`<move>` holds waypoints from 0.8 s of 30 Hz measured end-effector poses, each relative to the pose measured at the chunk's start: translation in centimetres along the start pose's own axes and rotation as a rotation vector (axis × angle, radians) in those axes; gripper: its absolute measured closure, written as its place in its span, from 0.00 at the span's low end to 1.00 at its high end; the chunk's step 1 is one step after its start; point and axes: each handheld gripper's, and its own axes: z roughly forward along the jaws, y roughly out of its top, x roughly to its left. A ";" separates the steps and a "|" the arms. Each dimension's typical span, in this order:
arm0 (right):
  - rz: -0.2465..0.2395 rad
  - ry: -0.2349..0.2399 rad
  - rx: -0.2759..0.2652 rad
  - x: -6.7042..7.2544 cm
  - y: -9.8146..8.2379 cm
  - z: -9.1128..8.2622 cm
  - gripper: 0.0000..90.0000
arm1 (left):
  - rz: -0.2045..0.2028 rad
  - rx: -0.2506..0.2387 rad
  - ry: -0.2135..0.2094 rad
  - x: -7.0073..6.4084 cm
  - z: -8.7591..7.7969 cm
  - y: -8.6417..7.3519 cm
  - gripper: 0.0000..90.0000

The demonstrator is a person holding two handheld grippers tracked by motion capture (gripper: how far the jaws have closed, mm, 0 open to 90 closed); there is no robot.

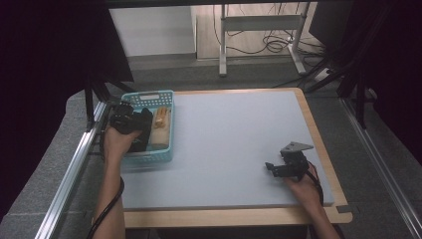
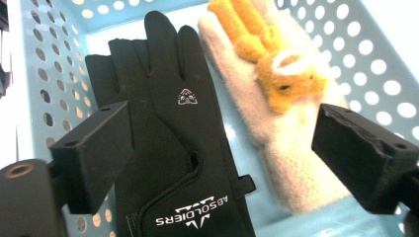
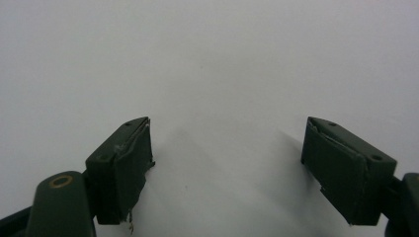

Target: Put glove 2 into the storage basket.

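the left gripper [image 2: 222,153] hangs over the turquoise basket [image 1: 166,149] at the bench's [image 1: 234,144] left edge, its jaws spread wide with nothing pressed between them. directly beneath lies the black glove [image 2: 168,128], flat on the basket floor, fingers pointing away from the gripper and cuff nearest it, so its long axis runs straight along the gripper's line of sight, crossways to the line between the jaws. the glove sits in the gap nearer the left jaw. just beside it, touching along one edge, lies a cream fluffy glove [image 2: 291,148] with an orange plush figure [image 2: 276,64] on it (parallel to the black one). white print on the black cuff reads "absoldiers", seen upside down, with a small emblem on the back of the hand. the right gripper [image 1: 274,168] rests well apart on the bare bench, jaws also wide and empty; the left hand is plainly the nearer one.
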 end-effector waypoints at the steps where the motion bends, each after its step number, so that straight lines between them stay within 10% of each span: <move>1: 0.000 0.000 0.000 0.0 0.0 0.0 0.21 | 0.004 -0.002 -0.002 0.0 -0.1 0.0 0.09; 24: 0.000 0.000 0.000 0.0 0.0 0.0 0.21 | 0.056 -0.091 -0.082 -2.0 -2.6 -1.0 0.02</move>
